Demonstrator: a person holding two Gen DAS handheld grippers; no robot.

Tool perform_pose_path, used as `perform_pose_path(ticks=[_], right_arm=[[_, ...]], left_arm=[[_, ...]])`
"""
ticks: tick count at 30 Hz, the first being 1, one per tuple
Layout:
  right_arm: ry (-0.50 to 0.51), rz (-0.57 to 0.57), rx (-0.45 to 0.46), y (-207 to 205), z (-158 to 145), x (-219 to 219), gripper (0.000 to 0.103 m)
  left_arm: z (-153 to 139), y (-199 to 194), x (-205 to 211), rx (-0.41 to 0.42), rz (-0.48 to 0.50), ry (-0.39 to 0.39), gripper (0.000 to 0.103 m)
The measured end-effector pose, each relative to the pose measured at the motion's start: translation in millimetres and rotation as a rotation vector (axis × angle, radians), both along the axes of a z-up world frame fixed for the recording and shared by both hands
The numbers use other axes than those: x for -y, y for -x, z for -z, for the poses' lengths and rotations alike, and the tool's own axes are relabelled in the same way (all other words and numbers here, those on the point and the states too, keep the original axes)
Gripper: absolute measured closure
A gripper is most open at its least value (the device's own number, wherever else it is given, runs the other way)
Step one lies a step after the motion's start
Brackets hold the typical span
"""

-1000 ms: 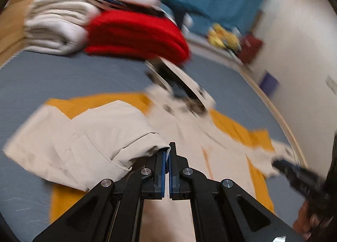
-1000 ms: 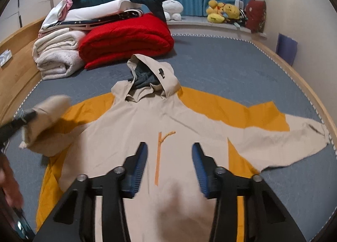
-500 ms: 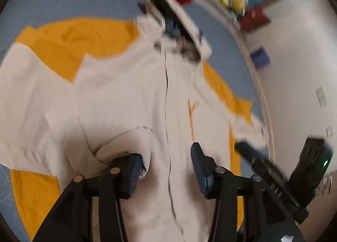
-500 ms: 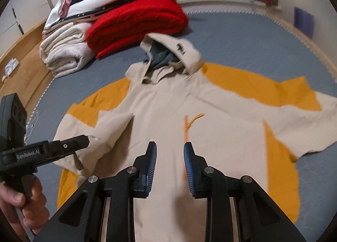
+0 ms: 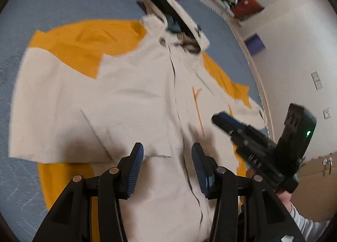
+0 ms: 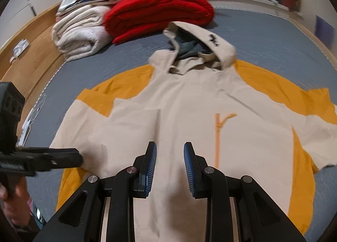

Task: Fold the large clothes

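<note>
Hooded jacket (image 6: 168, 119) lies front-up on bed (image 6: 273, 37), left sleeve folded inward. Left tongs (image 5: 167, 166) and right tongs (image 6: 170, 167) hover at 6 o'clock, part-open, empty, apparently positioning for the next fold.

Both wrist cams looked steeply down, close over the hooded jacket (image 5: 130, 102) (image 6: 168, 102); left from its left side, right centred; each caught the other gripper.

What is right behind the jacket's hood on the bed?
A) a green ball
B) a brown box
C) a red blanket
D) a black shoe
C: a folded red blanket lies just past the hood of the jacket, on the bed.
</note>
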State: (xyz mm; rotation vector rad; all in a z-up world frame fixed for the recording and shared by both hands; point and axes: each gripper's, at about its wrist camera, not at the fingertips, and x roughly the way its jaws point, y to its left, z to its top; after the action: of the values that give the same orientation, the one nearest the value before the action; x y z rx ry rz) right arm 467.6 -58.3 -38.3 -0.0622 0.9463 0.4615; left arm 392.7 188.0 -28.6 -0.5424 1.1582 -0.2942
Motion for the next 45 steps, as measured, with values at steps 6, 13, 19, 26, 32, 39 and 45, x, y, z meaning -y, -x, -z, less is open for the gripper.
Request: perform_pose_path(ticks=[6, 13, 19, 26, 32, 39, 45], right_arm=[[0.071, -0.23, -0.014, 26.7, 17.0, -51.5, 0.069], [0.423, -0.418, 0.054, 66.7, 71.1, -106.8, 0.062], [0.438, -0.382, 0.086, 60.1, 75.7, -102.3, 0.095], [-0.008, 0.1, 0.202, 14.2, -11.3, -15.3, 0.102], [-0.166, 0.63, -0.042, -26.6, 19.1, 104.8, 0.099], [-0.347, 0.765, -0.289, -38.8, 60.9, 156.8, 0.069], [-0.452, 0.856, -0.429, -50.0, 103.6, 189.0, 0.057]], left_arm=[[11.5, -3.1, -49.9, -0.031, -0.23, -0.097, 0.059], [11.7, -3.1, -92.3, -0.016, -0.39, -0.061, 0.059], [8.3, -3.6, -114.3, -0.008, -0.457, -0.123, 0.059], [14.0, -1.7, -131.4, -0.022, -0.523, -0.104, 0.06], [17.9, -5.5, -121.6, -0.032, -0.489, -0.119, 0.06], [37.1, -19.2, -97.1, -0.099, -0.406, -0.145, 0.06], [46.4, -22.2, -86.9, -0.126, -0.369, -0.184, 0.06]])
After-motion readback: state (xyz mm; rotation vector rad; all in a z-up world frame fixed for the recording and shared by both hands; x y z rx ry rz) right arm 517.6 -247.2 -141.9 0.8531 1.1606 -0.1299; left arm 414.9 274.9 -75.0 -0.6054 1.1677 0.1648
